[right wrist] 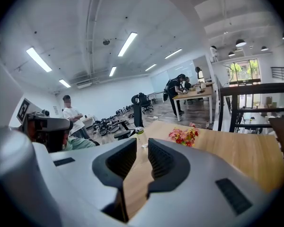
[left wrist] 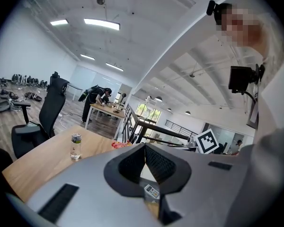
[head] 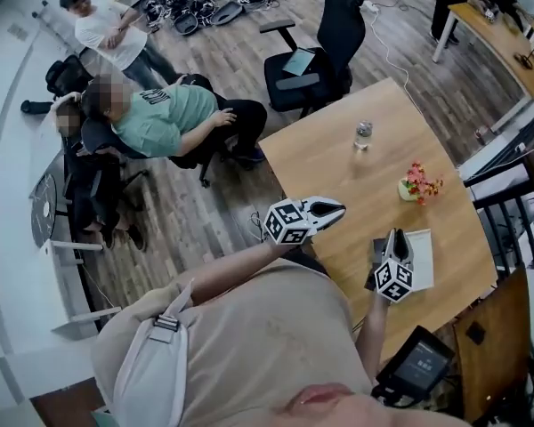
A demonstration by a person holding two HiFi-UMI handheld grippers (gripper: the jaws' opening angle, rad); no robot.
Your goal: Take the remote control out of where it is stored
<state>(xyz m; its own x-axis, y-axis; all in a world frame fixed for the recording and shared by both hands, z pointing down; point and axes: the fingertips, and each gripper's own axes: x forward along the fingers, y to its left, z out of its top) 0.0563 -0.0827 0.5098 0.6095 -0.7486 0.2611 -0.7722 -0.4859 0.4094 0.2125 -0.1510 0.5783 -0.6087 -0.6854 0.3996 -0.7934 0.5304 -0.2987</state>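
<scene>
**Hovering closed, holding nothing**

Head view: we are holding the left gripper (head: 341, 208) above the near edge of the wooden table (head: 338, 158), and it is pointing across toward the right gripper (head: 394, 233). The right gripper is hovering over a white box (head: 422, 258) near the table's corner. A small bunch of flowers (head: 418, 185) is standing beyond the right gripper's tips, and a water bottle (head: 363, 135) is standing farther off ahead of both. From here we are not making out the remote.

Left gripper view: the jaw tips are meeting and are pinching nothing. Through the wedge-shaped gap behind the tips we are seeing the remote control (left wrist: 151, 191), pale with small coloured buttons. It is lying below the gripper, untouched, against a pale surface. We cannot tell whether it is lying inside the box. The bottle is showing ahead and well to the left of the tips, and the flowers are showing just left of them.

Right gripper view: the jaws are drawn together to a thin slit with nothing gripped. Bare tabletop is showing through the slit. The bottle is standing straight ahead past the tips, and the flowers are standing ahead and to the right.
</scene>
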